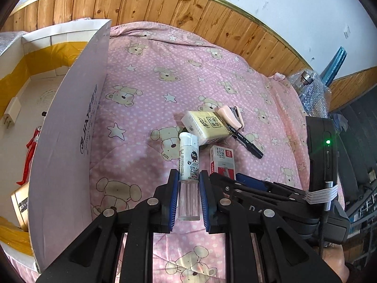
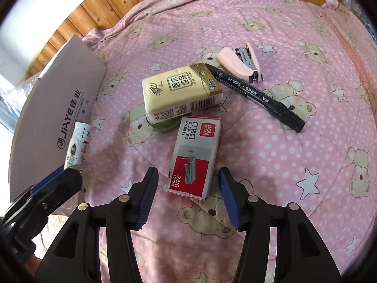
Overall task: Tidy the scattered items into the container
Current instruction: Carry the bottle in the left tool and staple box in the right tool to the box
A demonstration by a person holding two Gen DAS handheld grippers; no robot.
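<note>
Staple box (image 2: 192, 156) lies lengthwise (perhaps slightly skewed) toward tissue pack (image 2: 180, 92).

Pink quilt (image 2: 294, 153), staple box (image 2: 194, 155), marker (image 2: 254, 94), stapler (image 2: 240, 63)

A home bedroom; a pink bear-print quilt (image 2: 271, 141) covers the bed; wood-panelled wall (image 1: 188, 7) runs along twelve o'clock.

Green roll (image 2: 166, 125) mostly hidden under tissue pack (image 2: 180, 92); box (image 1: 68, 127) flap hides its interior.
</note>
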